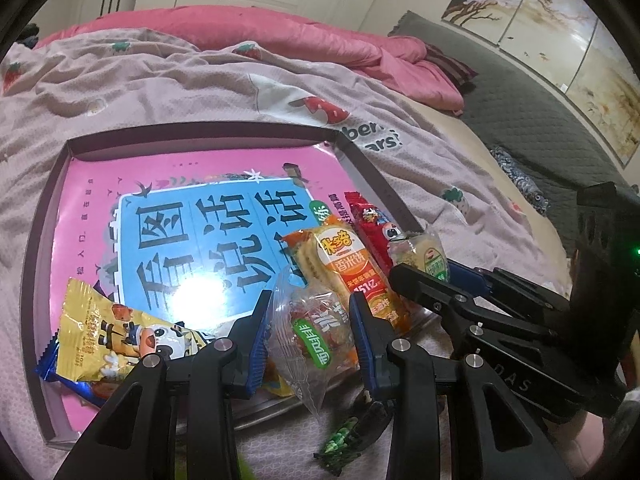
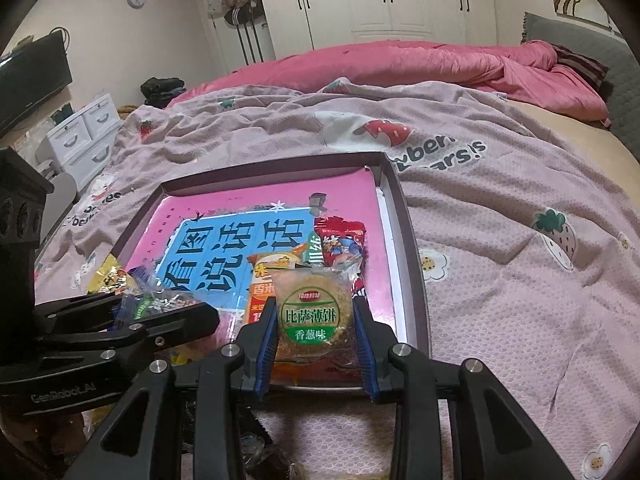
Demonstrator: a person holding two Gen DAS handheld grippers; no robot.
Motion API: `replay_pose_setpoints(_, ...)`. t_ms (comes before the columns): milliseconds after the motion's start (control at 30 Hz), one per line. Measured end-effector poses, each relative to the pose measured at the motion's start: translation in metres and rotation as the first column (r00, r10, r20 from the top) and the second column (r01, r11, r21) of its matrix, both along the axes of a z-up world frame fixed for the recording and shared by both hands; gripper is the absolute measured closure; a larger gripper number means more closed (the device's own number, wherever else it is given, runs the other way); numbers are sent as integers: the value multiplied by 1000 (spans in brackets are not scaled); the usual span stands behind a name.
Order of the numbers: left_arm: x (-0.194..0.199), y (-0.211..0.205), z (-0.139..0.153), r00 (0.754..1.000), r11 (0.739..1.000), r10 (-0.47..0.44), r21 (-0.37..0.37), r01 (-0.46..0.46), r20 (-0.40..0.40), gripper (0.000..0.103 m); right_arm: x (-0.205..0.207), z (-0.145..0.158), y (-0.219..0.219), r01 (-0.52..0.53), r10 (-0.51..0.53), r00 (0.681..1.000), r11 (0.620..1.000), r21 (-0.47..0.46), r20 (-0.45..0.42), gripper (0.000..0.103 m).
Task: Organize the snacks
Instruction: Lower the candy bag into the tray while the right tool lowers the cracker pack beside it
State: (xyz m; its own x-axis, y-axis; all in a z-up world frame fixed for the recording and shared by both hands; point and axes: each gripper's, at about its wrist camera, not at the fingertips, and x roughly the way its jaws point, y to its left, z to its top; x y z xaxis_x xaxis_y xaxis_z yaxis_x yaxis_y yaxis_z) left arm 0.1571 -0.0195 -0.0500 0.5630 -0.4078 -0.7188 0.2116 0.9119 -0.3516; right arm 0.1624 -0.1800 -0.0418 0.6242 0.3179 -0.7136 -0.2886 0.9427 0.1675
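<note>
Pink book (image 1: 208,168) with blue panel, strawberry-print mauve blanket (image 2: 500,208), orange-red wrapper (image 1: 352,268), perhaps crackers

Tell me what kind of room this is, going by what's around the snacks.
Most likely a bedroom: the snacks sit in a shallow box on a bed covered by a strawberry-print blanket, with a pink duvet behind and white wardrobe doors along the wall.

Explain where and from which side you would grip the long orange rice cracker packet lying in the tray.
Grip the orange rice cracker packet across its narrow width near the middle, coming down from above. It lies flat and long on the tray, with the red packet close alongside, so the fingers need to straddle its long edges.
</note>
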Motion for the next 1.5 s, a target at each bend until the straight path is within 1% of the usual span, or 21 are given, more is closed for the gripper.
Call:
replay_pose_setpoints(733, 1, 1, -2, 1000, 1000, 8, 5, -8, -12, 64, -3, 3, 1, -6, 6, 1000, 1000, 9, 11, 67)
replay_pose_setpoints(1033, 2, 4, -5, 1000, 999, 25, 30, -25, -6, 63, -8, 9, -1, -6, 6, 1000, 1000, 13, 31, 67)
replay_pose_setpoints(1167, 3, 7, -3, 999, 999, 36, 34, -36, -4, 57, -10, 12, -1, -9, 9, 999, 1000, 17, 37, 67)
replay_pose_setpoints(1333, 2, 10, 0, 999, 999, 41, 28, -41, -2, 52, -13, 16, -1, -13, 12, 999, 1000, 19, 42, 67)
replay_pose_setpoints(1400, 1, 10, 3, 999, 999, 44, 28, -44, 1, 48, -14, 17, -1, -13, 12, 999, 1000, 17, 43, 67)
replay_pose_setpoints(1500, 1, 12, 8, 999, 999, 46, 17, -46, 2, 45, -15, 19, -2, -14, 13, 999, 1000, 18, 46, 67)
